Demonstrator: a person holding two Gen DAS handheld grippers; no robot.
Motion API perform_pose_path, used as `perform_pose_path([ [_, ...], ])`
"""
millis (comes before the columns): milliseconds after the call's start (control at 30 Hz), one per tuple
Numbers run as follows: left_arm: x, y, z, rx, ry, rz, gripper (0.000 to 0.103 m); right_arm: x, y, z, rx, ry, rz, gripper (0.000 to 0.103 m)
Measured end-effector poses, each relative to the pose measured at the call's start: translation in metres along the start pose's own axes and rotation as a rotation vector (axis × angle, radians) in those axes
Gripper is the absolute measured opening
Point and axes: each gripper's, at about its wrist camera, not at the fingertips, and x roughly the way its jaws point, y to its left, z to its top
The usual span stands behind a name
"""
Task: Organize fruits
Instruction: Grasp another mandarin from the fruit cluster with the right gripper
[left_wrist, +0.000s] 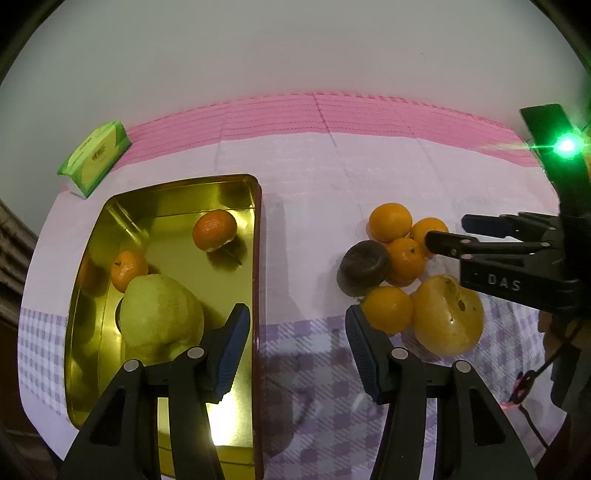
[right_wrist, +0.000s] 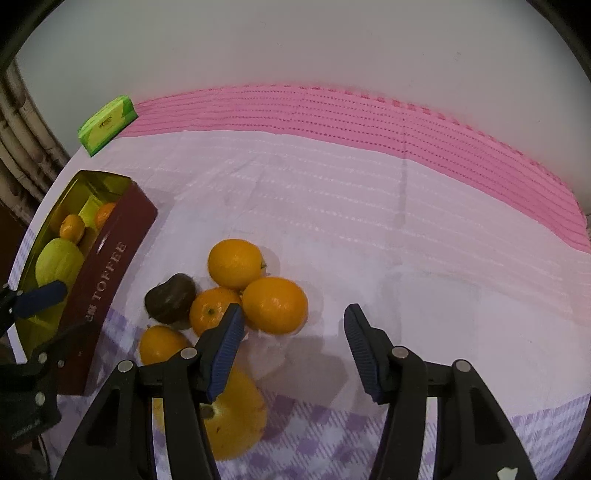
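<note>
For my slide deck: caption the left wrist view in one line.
Open left gripper hovers between the gold tin, holding a pear and two oranges, and the loose fruit pile.

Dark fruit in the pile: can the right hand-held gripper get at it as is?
Probably not cleanly: the dark fruit sits left of the open right hand-held gripper, pressed against oranges.

The maroon tin (right_wrist: 110, 273) reads "TOFFEE" on its side; the right gripper (left_wrist: 450, 234) bears "DAS"
</note>
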Motion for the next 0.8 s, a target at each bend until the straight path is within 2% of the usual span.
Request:
perform_pose_path([
  [233, 0.007, -0.002, 0.002, -0.004, 0.020, 0.013, 0.055, 0.013, -0.002, 0.004, 0.001, 0.002, 0.045, 0.051],
  [300, 0.007, -0.002, 0.003, -0.002, 0.021, 0.016, 0.055, 0.018, -0.002, 0.005, 0.005, 0.016, 0.066, 0.041],
  [400, 0.008, -0.002, 0.004, -0.003, 0.021, 0.017, 0.055, 0.025, -0.003, 0.000, 0.002, 0.046, 0.081, 0.036],
  [567, 0.011, -0.003, 0.004, -0.002, 0.027, 0.028, 0.055, 0.023, -0.003, -0.004, -0.019, 0.029, 0.090, 0.036],
  [667, 0.010, -0.002, 0.005, -0.005, 0.025, 0.025, 0.055, 0.022, -0.003, -0.004, -0.040, 0.012, 0.061, 0.043],
  [800, 0.007, -0.001, 0.006, 0.000, 0.018, 0.026, 0.055, 0.025, -0.003, -0.001, -0.039, 0.012, 0.067, 0.041],
])
